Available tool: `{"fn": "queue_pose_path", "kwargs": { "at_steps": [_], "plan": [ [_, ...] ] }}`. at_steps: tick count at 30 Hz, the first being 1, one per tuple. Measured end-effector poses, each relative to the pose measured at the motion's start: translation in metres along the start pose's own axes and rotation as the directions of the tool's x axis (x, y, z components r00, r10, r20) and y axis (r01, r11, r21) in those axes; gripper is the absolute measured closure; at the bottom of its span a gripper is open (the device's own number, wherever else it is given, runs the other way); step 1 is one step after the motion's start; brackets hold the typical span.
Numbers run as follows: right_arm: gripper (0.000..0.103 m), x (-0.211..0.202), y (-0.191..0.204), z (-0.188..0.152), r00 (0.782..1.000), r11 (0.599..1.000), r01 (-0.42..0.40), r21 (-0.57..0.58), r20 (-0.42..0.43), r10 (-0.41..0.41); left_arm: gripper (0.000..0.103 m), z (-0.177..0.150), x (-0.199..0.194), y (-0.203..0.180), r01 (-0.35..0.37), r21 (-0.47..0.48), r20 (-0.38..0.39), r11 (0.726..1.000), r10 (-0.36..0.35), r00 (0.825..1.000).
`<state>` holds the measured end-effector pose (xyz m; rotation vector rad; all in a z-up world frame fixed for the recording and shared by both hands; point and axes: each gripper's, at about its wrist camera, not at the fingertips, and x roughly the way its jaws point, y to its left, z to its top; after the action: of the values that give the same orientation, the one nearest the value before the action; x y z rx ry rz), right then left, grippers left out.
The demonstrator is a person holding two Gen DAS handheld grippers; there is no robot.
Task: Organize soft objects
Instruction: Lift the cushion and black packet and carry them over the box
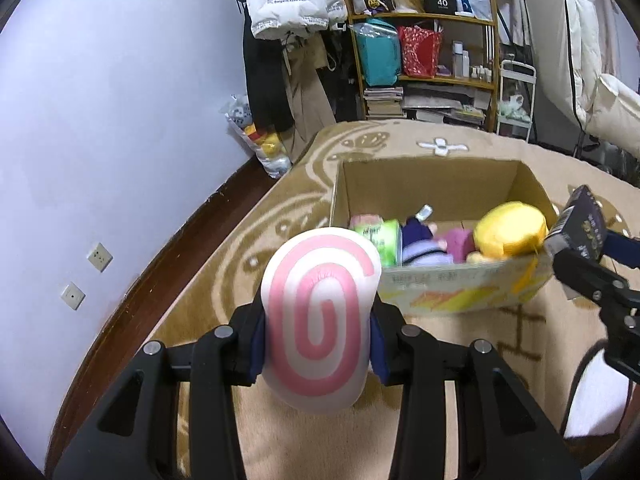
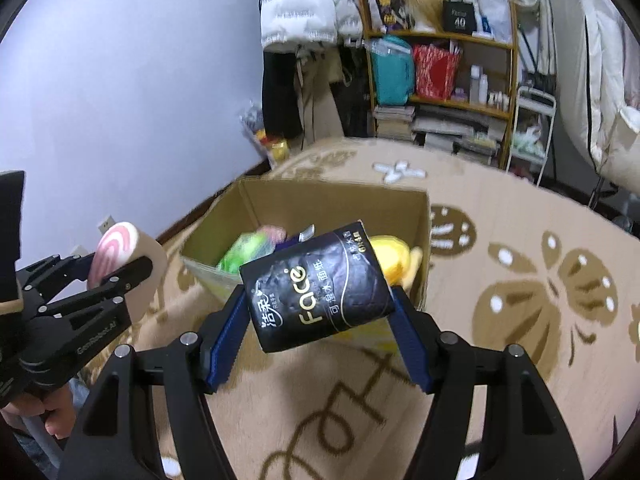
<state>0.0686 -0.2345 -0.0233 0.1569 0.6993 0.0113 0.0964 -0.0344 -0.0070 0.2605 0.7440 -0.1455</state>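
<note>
My left gripper [image 1: 318,344] is shut on a white plush roll with a pink spiral [image 1: 320,320], held above the carpet just short of the cardboard box [image 1: 432,184]. It also shows in the right wrist view [image 2: 120,252]. My right gripper [image 2: 320,320] is shut on a black tissue pack [image 2: 320,284], held over the box's near edge [image 2: 208,268]; the pack also shows in the left wrist view [image 1: 580,224]. In the box lie a yellow plush [image 1: 510,232], a green pack [image 1: 380,236] and a purple doll [image 1: 424,244].
The box stands on a beige patterned carpet [image 2: 520,280]. A wooden shelf [image 1: 424,60] full of bags and books, hanging clothes [image 1: 288,4] and a bag of toys [image 1: 260,140] stand against the far wall. The lilac wall [image 1: 100,120] runs along the left.
</note>
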Motion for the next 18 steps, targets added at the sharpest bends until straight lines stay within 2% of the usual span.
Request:
{"fn": "queue_pose_path", "kwargs": {
  "at_steps": [5, 18],
  "plan": [
    [0.031, 0.003, -0.003, 0.016, 0.999, 1.000, 0.010, -0.004, 0.044, -0.010, 0.063, 0.018, 0.005, 0.001, 0.003, 0.000, 0.020, 1.000, -0.003, 1.000],
    [0.031, 0.041, -0.008, 0.030, 0.998, 0.999, -0.006, -0.031, 0.068, 0.008, 0.063, 0.058, 0.037, -0.018, 0.003, 0.054, 0.059, 0.999, -0.006, 0.998]
  ]
}}
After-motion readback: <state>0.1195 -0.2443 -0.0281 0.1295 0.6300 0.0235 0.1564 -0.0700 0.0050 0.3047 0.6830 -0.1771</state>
